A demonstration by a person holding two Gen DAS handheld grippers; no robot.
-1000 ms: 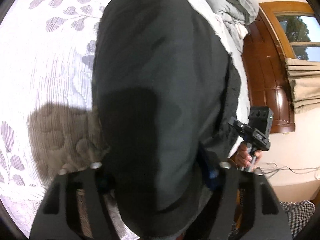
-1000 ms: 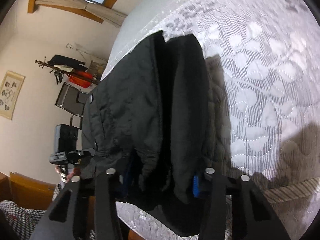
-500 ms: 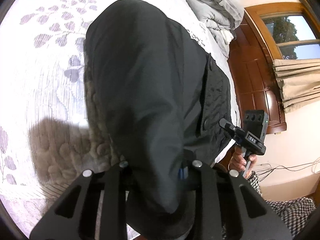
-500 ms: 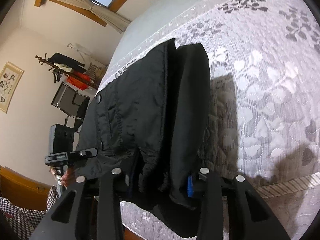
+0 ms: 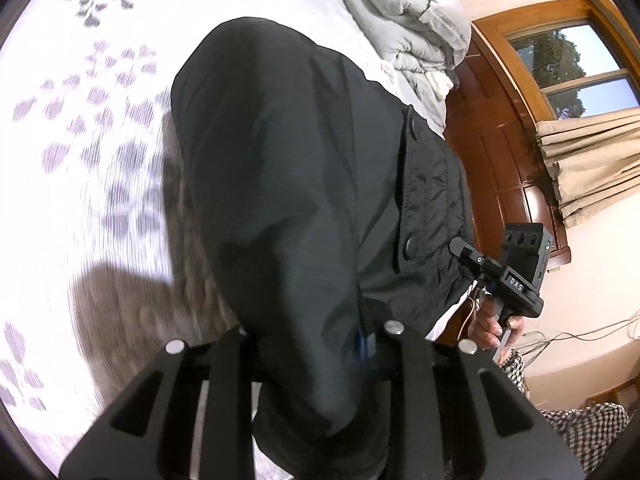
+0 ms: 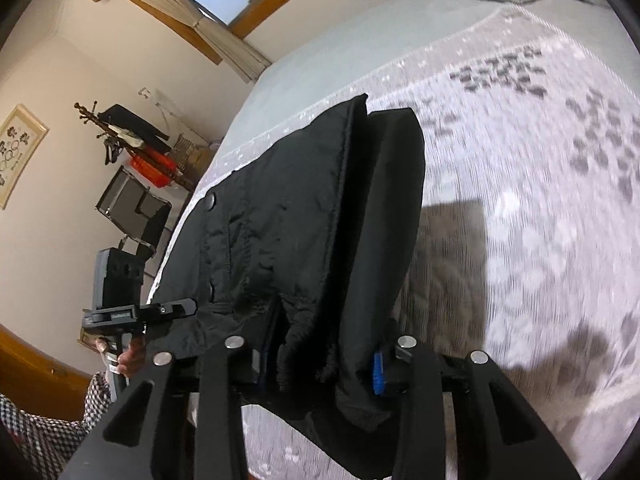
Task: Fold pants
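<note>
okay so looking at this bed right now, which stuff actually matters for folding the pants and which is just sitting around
Part of the job:
black pants, gripped at two spots
left gripper, shut on the fabric
right gripper, shut on the fabric
leaf-patterned bedspread, the folding surface

Just lying about:
grey duvet bundled at the bed's far end
coat rack
framed picture
curtain

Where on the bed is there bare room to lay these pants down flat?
Bare leaf-print bedspread lies open on the far side of the black pants, up to the grey folded duvet. It is crowded at the bed edge, where the left gripper and right gripper clamp the cloth.
</note>
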